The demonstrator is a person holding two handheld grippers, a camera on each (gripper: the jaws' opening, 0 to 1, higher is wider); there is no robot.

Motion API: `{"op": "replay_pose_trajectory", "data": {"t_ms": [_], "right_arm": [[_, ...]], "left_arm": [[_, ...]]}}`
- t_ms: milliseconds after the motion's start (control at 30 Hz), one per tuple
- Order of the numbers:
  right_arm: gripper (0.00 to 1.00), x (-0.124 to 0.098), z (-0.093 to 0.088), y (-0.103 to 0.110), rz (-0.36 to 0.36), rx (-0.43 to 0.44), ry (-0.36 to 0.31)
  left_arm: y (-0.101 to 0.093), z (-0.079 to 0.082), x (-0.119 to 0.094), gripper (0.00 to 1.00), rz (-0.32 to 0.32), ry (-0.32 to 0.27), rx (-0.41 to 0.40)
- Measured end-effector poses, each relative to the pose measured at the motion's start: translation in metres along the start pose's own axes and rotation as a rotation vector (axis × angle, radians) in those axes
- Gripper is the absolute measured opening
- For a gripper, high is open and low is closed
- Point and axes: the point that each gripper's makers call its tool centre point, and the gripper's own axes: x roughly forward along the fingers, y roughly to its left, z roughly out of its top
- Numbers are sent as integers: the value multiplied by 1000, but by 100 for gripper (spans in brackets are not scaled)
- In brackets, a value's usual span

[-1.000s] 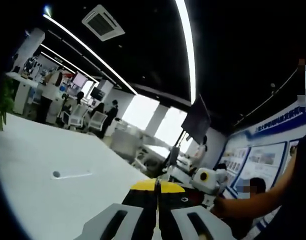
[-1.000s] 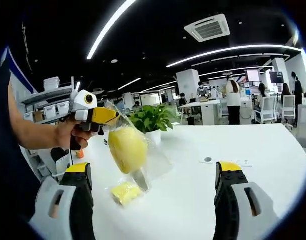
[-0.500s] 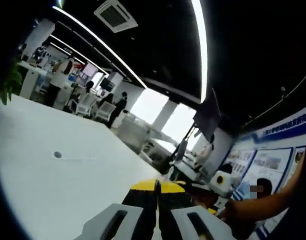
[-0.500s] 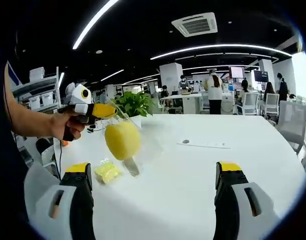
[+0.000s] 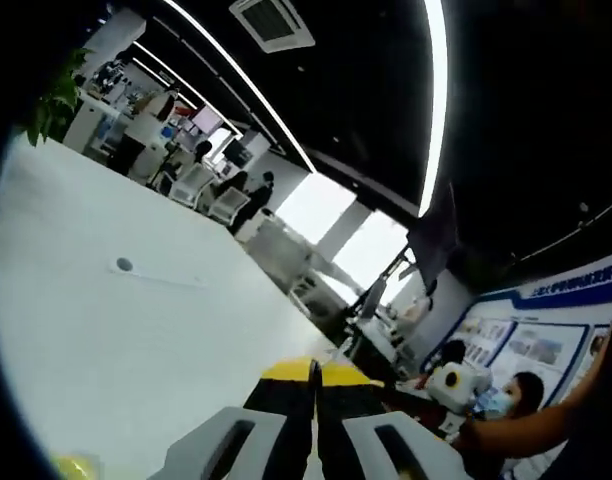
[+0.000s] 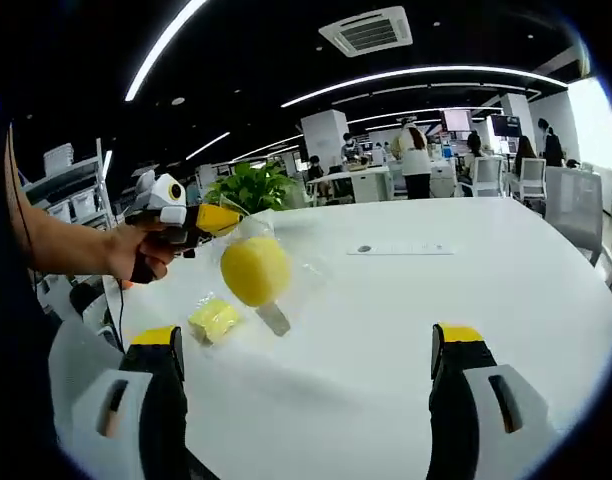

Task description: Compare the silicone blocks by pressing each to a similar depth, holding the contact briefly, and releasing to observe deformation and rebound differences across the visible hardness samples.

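Left gripper view: The left gripper (image 5: pixel 313 372) is seen with its two yellow-tipped jaws pressed together, the tips meeting along one thin line. What, if anything, is pinched between them cannot be told here. A white table (image 5: pixel 116 330) spreads out beyond the jaws, and a small yellow block (image 5: pixel 74 467) is glimpsed at the lower left edge, lying on the table. A person's forearm (image 5: pixel 526 432) enters at the lower right.

Right gripper view: The right gripper (image 6: pixel 311 345) is shown with its jaws spread wide, nothing between them. The left gripper (image 6: pixel 191 220), held in a person's hand (image 6: pixel 138 252), enters from the left above the table (image 6: pixel 406 310). Its jaws are closed on the top of a clear plastic bag (image 6: pixel 271 270), which hangs down with a round yellow block (image 6: pixel 254 270) inside. The small yellow block (image 6: pixel 214 319) lies on the table just beside the bag's lower end. A potted plant (image 6: pixel 248 187) stands behind on the table.
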Motion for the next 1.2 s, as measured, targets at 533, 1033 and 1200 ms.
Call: {"op": "replay_pose_trajectory", "data": {"t_ms": [533,1033,1200], "right_arm": [[96,-2,-4,-4,-24,54,-11],[96,-3,-18,-2,-31,83,21],[96,-4,-20,-4,-38,81,28]], "left_arm": [[53,-45,1,0,84,6,-230],[120,-64,-15,0,293,10,-184],[138,-80,-18,0,366,88,-139]]}}
